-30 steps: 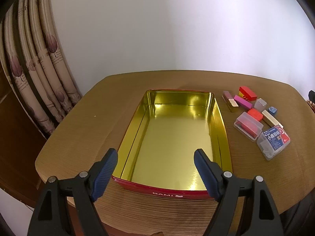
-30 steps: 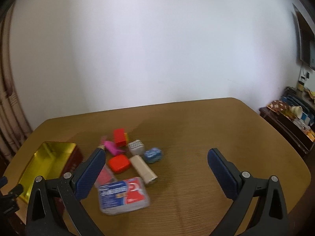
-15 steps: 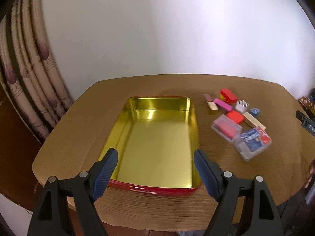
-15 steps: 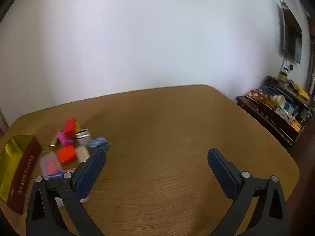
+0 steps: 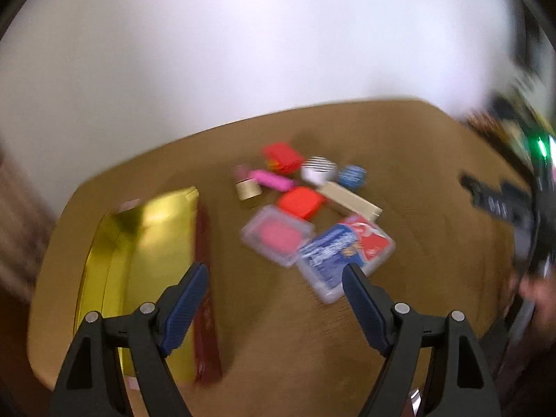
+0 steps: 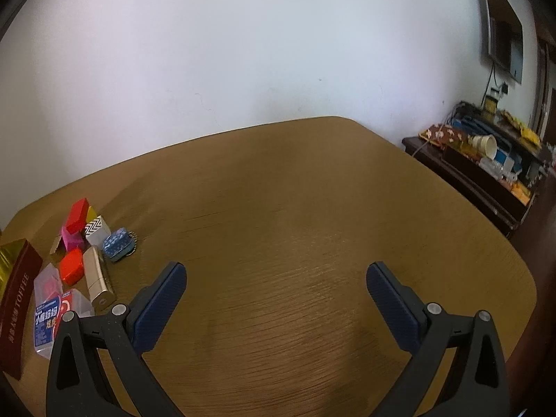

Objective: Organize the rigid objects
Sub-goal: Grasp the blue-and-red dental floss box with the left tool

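A gold-lined red tin (image 5: 146, 243) lies open and empty at the left of the round wooden table (image 5: 434, 180); its red wall shows in the right wrist view (image 6: 17, 299). Right of it lies a cluster of small boxes: a clear case with a blue-red card (image 5: 344, 253) (image 6: 48, 319), a clear case with pink contents (image 5: 274, 236), a red box (image 5: 300, 201) (image 6: 71, 266), a beige bar (image 5: 351, 201) (image 6: 97, 274). My left gripper (image 5: 274, 288) is open and empty above the table near the cases. My right gripper (image 6: 276, 285) is open and empty over bare table.
Further small pieces lie in the cluster: a pink bar (image 5: 272, 179), a red block (image 5: 281, 153) (image 6: 76, 215), a striped box (image 5: 318, 168) (image 6: 95, 229), a blue patterned tin (image 5: 352, 175) (image 6: 116, 243). A dark sideboard with clutter (image 6: 486, 160) stands right of the table.
The left gripper has swung right, from over the tin towards the cluster of boxes; its view is blurred. The right gripper has swung right, away from the cluster, over bare table.
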The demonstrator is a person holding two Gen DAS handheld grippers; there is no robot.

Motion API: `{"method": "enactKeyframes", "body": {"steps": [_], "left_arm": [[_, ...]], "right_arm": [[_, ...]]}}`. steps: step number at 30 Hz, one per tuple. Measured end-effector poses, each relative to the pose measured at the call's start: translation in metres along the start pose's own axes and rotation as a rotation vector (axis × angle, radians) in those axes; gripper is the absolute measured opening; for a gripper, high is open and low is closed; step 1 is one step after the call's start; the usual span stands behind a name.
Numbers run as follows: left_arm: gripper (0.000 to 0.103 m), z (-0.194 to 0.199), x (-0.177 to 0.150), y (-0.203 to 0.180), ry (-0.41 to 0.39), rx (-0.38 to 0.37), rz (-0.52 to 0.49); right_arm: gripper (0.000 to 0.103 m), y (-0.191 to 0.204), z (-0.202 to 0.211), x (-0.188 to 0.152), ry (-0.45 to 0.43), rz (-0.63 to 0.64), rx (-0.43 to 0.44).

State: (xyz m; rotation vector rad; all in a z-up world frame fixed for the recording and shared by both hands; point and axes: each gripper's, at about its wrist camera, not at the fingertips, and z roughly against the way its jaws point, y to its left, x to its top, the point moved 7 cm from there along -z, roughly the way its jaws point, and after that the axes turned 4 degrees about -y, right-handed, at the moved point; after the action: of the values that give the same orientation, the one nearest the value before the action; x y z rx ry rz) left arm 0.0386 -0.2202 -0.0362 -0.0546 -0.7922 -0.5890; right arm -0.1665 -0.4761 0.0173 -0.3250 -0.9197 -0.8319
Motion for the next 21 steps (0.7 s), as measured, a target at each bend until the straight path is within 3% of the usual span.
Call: {"method": "enactKeyframes", "body": {"steps": [3,8,11,13,21], "left_arm": [[0.082,-0.013,0.009,-0.016,0.022,-0.051,-0.130],[0.082,-0.040,0.014,-0.037,0.124,-0.143,-0.306],[0.082,-0.053,0.011,-0.056,0.213,-0.239,-0.427],[0.082,-0.059,0.009,-0.065,0.240,-0.243,-0.507],[0.082,-0.086,0.008,-0.072,0.349,-0.321,-0.588]], "right_arm": [[0.103,-0.007,-0.008,0.000,0.020,-0.034,0.007],[0.103,-0.015,-0.020,-0.002,0.056,-0.077,0.012],[0.103,-0.018,-0.025,-0.004,0.075,-0.090,0.014],[0.103,-0.019,-0.030,-0.006,0.093,-0.101,0.019],[0.103,-0.017,-0.041,-0.011,0.135,-0.125,0.056]]}}
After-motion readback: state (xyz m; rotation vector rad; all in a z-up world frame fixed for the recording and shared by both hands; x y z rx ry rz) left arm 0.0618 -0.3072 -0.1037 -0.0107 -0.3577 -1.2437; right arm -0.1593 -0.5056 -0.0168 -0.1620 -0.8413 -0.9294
